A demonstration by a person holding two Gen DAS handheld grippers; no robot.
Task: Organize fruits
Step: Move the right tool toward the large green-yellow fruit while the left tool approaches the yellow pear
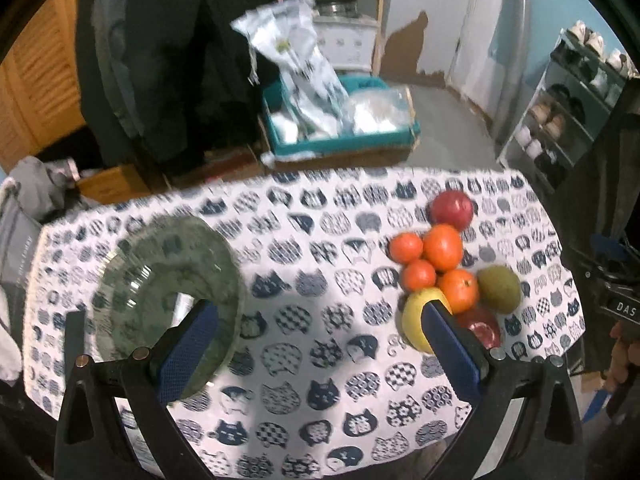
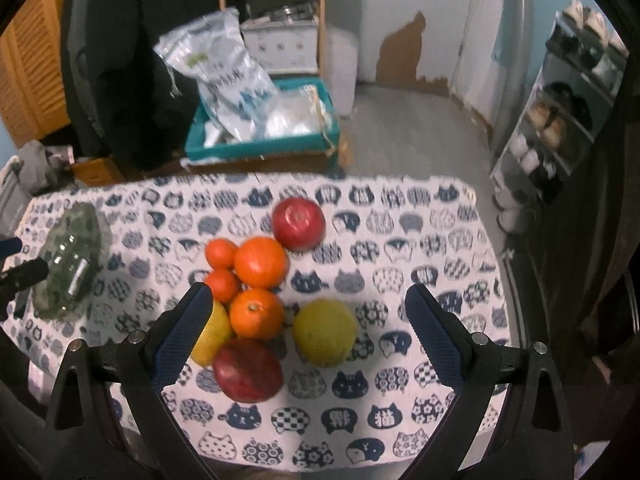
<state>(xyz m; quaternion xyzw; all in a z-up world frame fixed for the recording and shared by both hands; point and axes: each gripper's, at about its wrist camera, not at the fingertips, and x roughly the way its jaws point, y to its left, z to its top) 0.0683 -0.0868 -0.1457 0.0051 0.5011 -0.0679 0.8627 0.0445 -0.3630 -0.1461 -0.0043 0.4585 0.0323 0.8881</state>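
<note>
— What's sitting on that cat-print tablecloth?
— Fruits, clustering ahead between the right gripper's wide-spread, empty fingers, the string running away from it. The left gripper is gaping empty too, glass bowl lying just beyond its left finger.

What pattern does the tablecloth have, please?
Navy cat faces on the white tablecloth, clearest in the right wrist view.

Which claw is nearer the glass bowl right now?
Left. The left claw hangs open with one finger just over the glass bowl rim; the right claw is open over the fruit pile, well off to the bowl's side.
</note>
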